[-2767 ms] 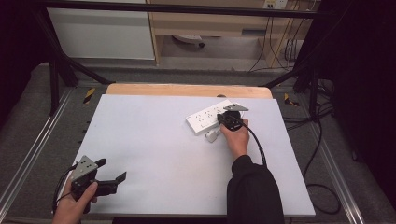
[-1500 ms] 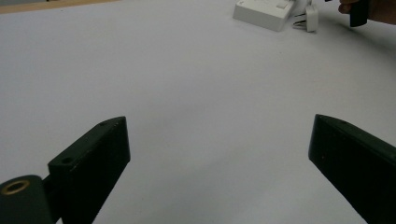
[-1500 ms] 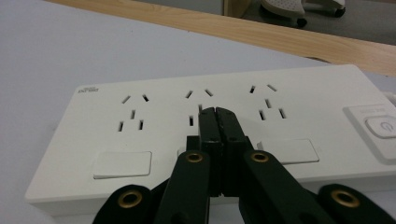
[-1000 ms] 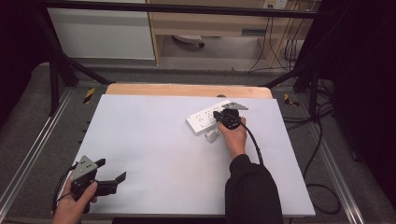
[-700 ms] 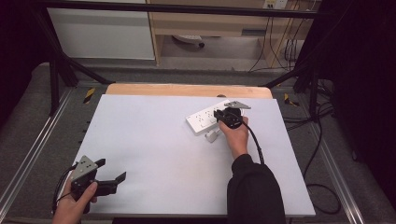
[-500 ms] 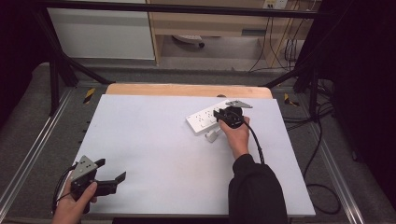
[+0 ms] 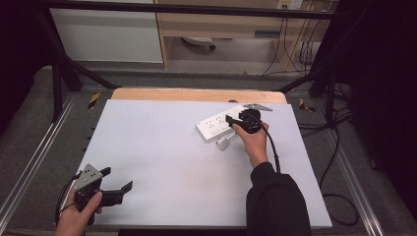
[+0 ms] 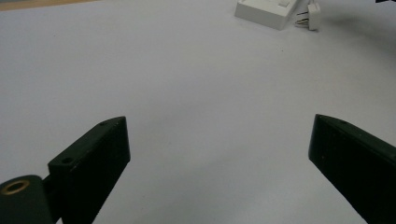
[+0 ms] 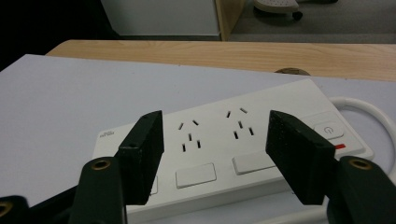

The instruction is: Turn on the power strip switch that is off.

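Jaws of my right claw (image 9: 215, 154) have just been opening, nothing between them now; plug (image 7: 223, 143) lies loose at the power strip's (image 7: 216, 127) five o'clock, unplugged.

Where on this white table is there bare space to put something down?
The wide middle of the table is bare, between the left gripper at the near left corner and the power strip. The far left is bare too. It is crowded at the far right: the right gripper, jaws just opened, hangs over the strip, with a white plug beside it.
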### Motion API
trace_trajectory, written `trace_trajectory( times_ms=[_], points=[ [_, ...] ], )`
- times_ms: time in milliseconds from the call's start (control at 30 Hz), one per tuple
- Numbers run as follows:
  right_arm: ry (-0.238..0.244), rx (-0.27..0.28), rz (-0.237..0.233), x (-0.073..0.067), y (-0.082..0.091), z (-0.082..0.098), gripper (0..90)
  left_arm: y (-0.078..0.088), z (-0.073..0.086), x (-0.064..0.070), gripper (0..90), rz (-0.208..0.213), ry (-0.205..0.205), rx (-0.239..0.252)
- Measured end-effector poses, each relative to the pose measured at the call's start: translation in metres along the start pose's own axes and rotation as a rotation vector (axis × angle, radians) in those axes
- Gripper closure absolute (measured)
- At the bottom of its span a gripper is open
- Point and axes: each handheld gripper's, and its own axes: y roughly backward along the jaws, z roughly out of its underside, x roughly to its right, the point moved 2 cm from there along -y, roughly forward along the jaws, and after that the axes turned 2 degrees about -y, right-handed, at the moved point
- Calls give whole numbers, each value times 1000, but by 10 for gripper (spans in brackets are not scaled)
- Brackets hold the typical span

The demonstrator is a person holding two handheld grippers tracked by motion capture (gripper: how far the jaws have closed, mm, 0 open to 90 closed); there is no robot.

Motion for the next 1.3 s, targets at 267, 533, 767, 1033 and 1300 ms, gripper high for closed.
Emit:
trace_trajectory(
  times_ms=[267,533,767,1033,1300],
  points=[
    [-7,17,5,3,11,-8,230,1,0,0,55,-6,-2,0],
    [-10,22,17,5,18,-13,81,1,0,-1,56,-6,-1,0],
    [15,35,52,2,25,-16,67,0,0,0,56,-5,-2,-1],
    [13,68,52,6,44,-23,84,0,1,1,56,7,-6,-3],
    [32,64,51,9,64,-25,84,2,1,0,56,-3,-3,4]
  ],
)
